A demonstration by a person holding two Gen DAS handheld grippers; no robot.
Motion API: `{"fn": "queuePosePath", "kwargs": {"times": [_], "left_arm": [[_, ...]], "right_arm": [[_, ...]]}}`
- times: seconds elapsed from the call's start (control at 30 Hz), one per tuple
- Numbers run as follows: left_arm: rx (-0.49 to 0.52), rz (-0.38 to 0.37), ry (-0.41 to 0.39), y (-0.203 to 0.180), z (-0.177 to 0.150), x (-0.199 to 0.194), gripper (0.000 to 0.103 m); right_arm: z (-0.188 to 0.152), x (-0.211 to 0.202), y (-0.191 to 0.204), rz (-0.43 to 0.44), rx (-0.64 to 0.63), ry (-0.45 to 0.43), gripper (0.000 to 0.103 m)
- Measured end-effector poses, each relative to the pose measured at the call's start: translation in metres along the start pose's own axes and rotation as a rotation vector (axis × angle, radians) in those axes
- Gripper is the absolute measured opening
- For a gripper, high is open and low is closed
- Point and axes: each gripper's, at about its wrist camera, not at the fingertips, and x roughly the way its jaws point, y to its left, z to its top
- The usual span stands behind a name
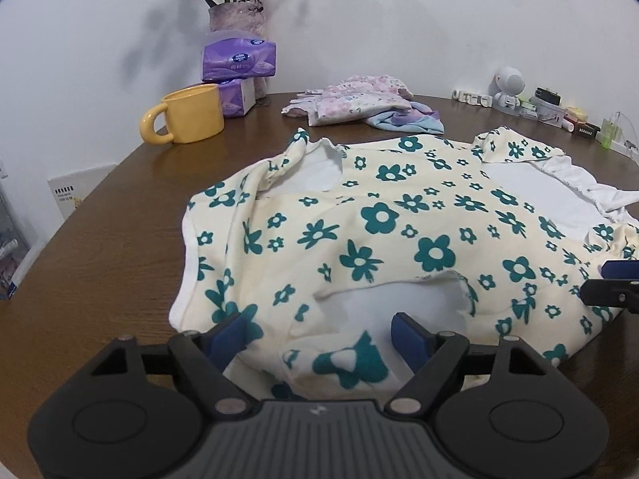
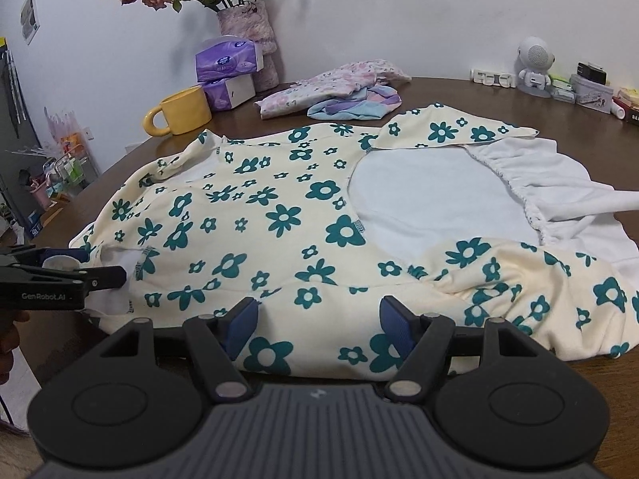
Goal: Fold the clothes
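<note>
A cream garment with teal flower print [image 1: 399, 215] lies spread on the brown wooden surface [image 1: 100, 239], its white lining visible at the openings and a white ruffled hem [image 2: 559, 183] at the far right. The left tongs [image 1: 321, 333] are wide open at the near edge of the garment, with cloth between the blue pads but not gripped. The right tongs [image 2: 315, 325] are also wide open, over the near hem. Behind stand a yellow mug [image 1: 187, 117], purple tissue packs [image 1: 239, 60], a vase with flowers [image 2: 247, 40] and a pile of pastel clothes [image 2: 335, 92].
</note>
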Motion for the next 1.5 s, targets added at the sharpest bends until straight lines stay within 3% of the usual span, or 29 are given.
{"fn": "queuePosePath", "kwargs": {"times": [0.33,1.17,1.3,1.5], "left_arm": [[0.011,0.001,-0.009,0.018,0.011,0.015,0.080],[-0.094,0.077,-0.005,0.069,0.030,0.033,0.076],[-0.118,0.002,-0.048,0.059,0.027,0.012,0.077],[-0.230,-0.134,-0.134,0.046,0.018,-0.022,0.090]], "right_arm": [[0.003,0.000,0.007,0.088,-0.027,0.004,0.068],[0.001,-0.010,-0.014,0.080,0.001,-0.024,0.068],[0.000,-0.015,-0.021,0.070,0.012,-0.030,0.068],[0.001,-0.020,-0.020,0.062,0.005,-0.042,0.068]]}}
